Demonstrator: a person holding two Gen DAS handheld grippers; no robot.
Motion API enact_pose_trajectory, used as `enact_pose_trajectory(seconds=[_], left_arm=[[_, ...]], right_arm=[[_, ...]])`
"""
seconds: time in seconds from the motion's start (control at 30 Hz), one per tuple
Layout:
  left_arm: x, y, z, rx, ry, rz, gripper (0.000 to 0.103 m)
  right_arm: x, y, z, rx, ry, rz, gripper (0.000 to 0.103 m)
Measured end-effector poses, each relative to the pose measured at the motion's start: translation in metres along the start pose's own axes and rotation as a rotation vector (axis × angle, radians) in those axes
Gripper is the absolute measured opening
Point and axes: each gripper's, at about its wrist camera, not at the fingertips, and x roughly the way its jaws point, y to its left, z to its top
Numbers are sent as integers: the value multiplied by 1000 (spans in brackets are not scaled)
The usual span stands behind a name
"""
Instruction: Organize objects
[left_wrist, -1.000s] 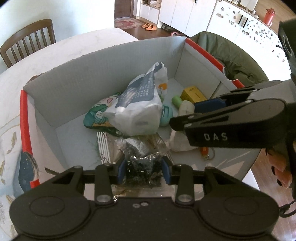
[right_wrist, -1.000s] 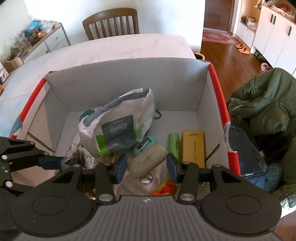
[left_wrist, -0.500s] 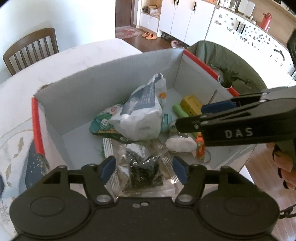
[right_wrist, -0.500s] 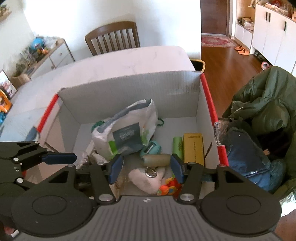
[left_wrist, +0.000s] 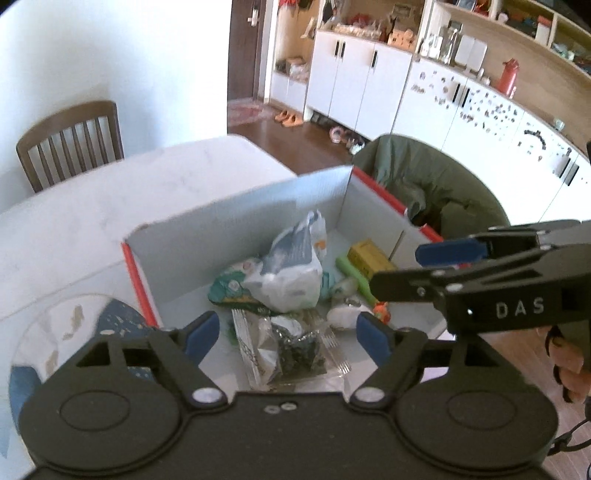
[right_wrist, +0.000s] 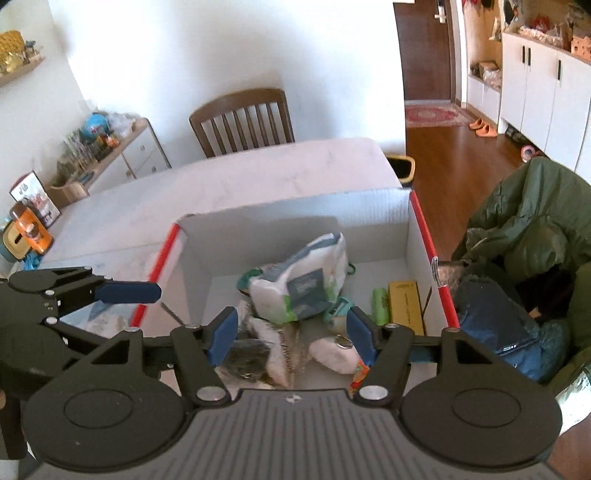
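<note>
left gripper (left_wrist: 286, 334) fingers spread, empty, above box (left_wrist: 236, 229) | right gripper (right_wrist: 291, 332) fingers spread, empty, above box

A wooden chair (right_wrist: 243, 120) sits tucked against the far edge of the pale desk (right_wrist: 258, 173). Off to the right, a green jacket (right_wrist: 532, 221) slumps over a seat, bunched and creased. White cupboards (left_wrist: 354, 79) line the back wall, and a pair of orange slippers (right_wrist: 482, 127) rests on the wooden floor (right_wrist: 454, 162) near a patterned rug (right_wrist: 432, 114). A red bottle (left_wrist: 509, 75) stands upright on the counter.
</note>
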Motion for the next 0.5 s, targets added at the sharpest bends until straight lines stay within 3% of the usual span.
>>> enact_pose_trajectory(seconds=[0.37, 0.5], left_arm=[[-48, 7, -2, 34, -103, -2, 84], [-60, 12, -4, 35, -131, -10, 89]], right_arm=[[-48, 22, -5, 14, -142, -2, 74], [-61, 32, -12, 7, -182, -6, 79]])
